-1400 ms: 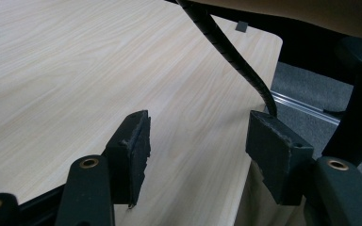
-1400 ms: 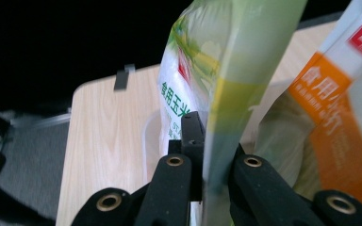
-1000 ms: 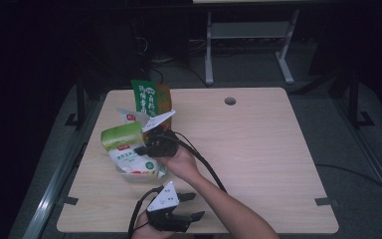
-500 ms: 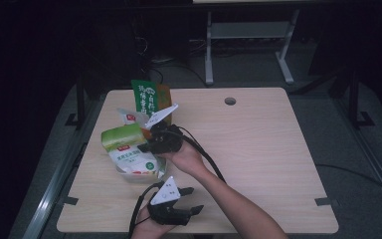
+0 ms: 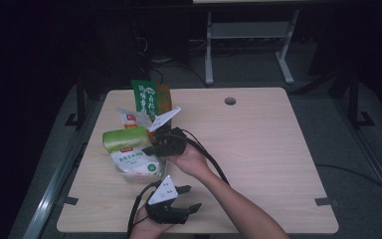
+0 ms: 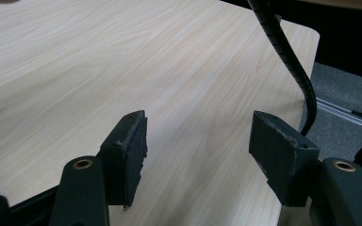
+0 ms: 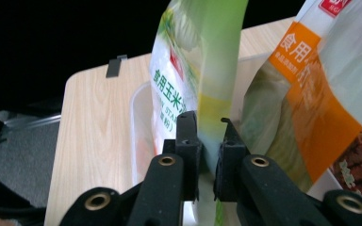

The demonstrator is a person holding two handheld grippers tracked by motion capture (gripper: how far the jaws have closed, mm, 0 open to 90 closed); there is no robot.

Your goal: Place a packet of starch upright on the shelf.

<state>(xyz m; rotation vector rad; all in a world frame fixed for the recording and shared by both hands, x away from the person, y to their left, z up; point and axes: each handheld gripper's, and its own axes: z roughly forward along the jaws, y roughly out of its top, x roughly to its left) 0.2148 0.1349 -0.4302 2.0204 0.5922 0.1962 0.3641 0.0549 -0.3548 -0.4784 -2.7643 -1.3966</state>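
My right gripper (image 5: 155, 147) is shut on the edge of a green-and-white bag (image 5: 126, 143), which hangs over a clear container (image 5: 140, 174) at the table's left. In the right gripper view the bag (image 7: 198, 56) passes between the nearly closed jaws of the right gripper (image 7: 206, 123); they have eased a touch and still pinch it. My left gripper (image 5: 191, 198) lies near the front edge, jaws open. They have just widened a little, and the left gripper (image 6: 198, 136) has only bare table (image 6: 122, 56) between its pads.
Behind the container stand a tall green packet (image 5: 146, 97) and an orange one beside it. A white-and-orange packet (image 5: 131, 118) leans there, close to the held bag (image 7: 320, 94). The right gripper's cable (image 6: 287, 56) crosses the table. A round hole (image 5: 230, 101) is at the back.
The right gripper and the bag have shifted slightly over the container. The left gripper stays near the front edge.
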